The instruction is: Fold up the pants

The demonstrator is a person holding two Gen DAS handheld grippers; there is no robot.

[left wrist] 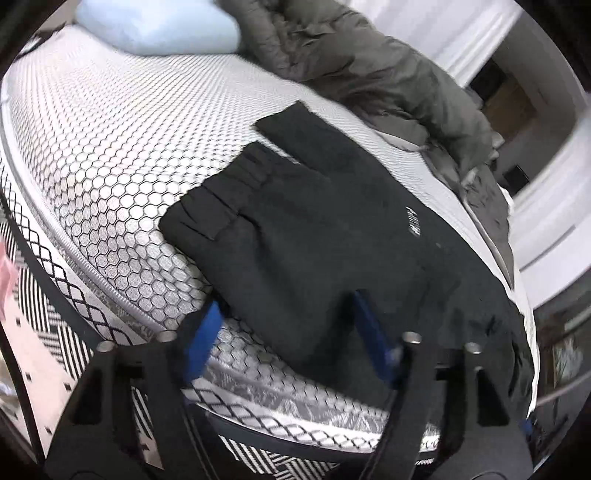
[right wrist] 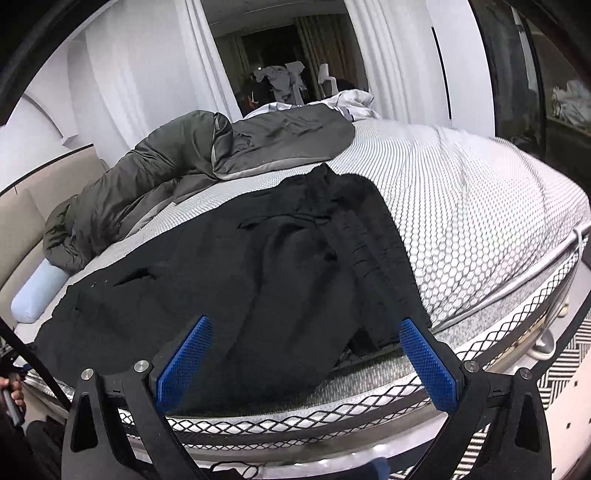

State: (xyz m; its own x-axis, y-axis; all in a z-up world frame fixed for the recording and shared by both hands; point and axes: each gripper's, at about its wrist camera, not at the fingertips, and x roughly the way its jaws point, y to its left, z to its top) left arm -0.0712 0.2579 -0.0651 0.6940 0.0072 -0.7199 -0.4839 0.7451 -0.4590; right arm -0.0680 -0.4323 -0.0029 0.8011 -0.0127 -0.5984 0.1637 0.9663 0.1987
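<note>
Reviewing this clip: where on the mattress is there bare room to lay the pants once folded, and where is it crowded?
Bare mattress lies between the black pants, the light blue pillow and the bed's near edge; in the right wrist view the same bare stretch runs right of the pants to the mattress edge. The far side is crowded: the grey-green comforter is bunched there.

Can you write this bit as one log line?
black pants: on bed | left gripper: open | right gripper: open, nothing held
</note>
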